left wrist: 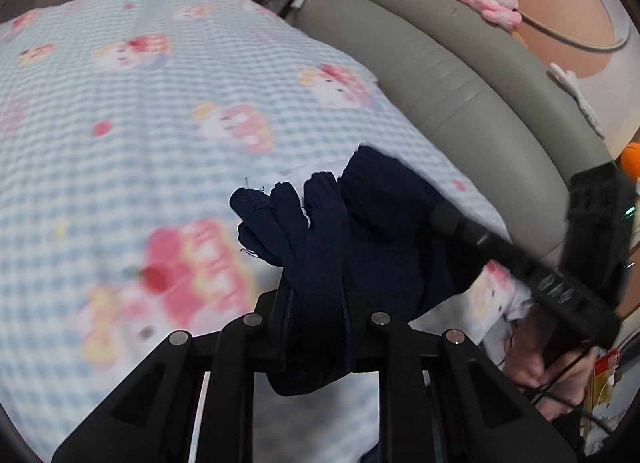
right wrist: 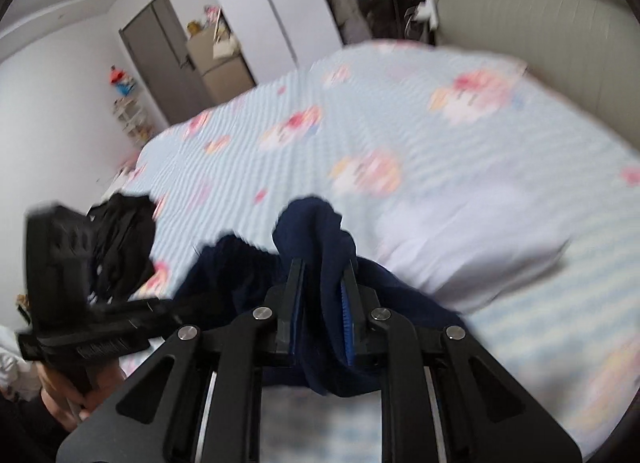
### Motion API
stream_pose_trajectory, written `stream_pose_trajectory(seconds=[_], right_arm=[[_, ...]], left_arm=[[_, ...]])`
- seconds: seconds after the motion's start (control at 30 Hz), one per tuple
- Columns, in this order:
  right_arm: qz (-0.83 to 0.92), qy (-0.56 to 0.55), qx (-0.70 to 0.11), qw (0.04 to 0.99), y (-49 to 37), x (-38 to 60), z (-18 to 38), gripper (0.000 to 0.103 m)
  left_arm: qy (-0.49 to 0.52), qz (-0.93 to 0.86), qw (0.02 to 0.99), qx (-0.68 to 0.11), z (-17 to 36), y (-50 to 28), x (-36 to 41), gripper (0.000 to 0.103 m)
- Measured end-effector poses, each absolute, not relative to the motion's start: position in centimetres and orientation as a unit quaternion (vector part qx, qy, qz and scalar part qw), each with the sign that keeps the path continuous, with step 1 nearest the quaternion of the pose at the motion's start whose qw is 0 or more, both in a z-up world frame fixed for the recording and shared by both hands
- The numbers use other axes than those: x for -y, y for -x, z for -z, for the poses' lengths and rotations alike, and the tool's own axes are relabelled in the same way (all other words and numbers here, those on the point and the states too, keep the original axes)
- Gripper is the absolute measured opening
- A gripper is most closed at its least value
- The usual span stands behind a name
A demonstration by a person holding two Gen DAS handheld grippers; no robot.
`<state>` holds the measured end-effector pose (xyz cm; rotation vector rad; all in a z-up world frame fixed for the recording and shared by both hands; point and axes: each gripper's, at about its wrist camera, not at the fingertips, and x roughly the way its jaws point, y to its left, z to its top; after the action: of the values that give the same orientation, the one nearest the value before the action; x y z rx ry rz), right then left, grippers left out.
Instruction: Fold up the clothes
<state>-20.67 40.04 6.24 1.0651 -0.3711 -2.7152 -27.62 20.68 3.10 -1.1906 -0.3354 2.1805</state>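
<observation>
A navy blue knit garment is held up over the bed between both grippers. My left gripper is shut on a bunched, ribbed edge of it; the cloth hides the fingertips. My right gripper is shut on another fold of the same garment, with blue pads showing beside the cloth. In the left wrist view the right gripper reaches in from the right. In the right wrist view the left gripper is at the lower left.
The bed has a blue checked sheet with cartoon prints. A grey padded headboard runs along the right. A black garment lies on the sheet's left edge. A white pillow lies to the right. A door stands beyond the bed.
</observation>
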Motion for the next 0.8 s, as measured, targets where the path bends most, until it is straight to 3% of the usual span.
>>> stream_pose_trajectory(seconds=[0.2,0.3,0.4,0.47,0.57,0.67,0.8], right_arm=[[0.937,-0.324,0.104,0.073,23.9,-45.2,-11.2,0.014],[0.936,-0.331,0.106,0.062,25.8,-46.6,-9.9,0.014],[0.923,-0.362,0.125,0.026,27.6,-48.9,-5.6,0.014],[0.916,-0.379,0.133,0.002,28.2,-50.1,-3.1,0.014],[0.911,-0.388,0.138,-0.022,28.3,-51.4,-0.7,0.014],[0.914,-0.381,0.138,-0.028,28.3,-52.2,-0.7,0.014],[0.919,-0.367,0.134,-0.050,28.8,-53.1,-0.6,0.014]], left_arm=[[0.416,-0.835,0.332,0.141,-6.0,32.2,-27.4,0.020],[0.432,-0.831,0.321,0.142,-3.6,34.7,-29.5,0.020],[0.517,-0.784,0.293,0.180,3.0,37.2,-29.9,0.020],[0.549,-0.758,0.290,0.201,6.0,37.6,-29.7,0.028],[0.554,-0.738,0.305,0.233,7.4,37.4,-28.8,0.039],[0.559,-0.721,0.318,0.257,8.4,37.3,-28.0,0.039],[0.519,-0.767,0.313,0.211,5.5,36.4,-26.9,0.040]])
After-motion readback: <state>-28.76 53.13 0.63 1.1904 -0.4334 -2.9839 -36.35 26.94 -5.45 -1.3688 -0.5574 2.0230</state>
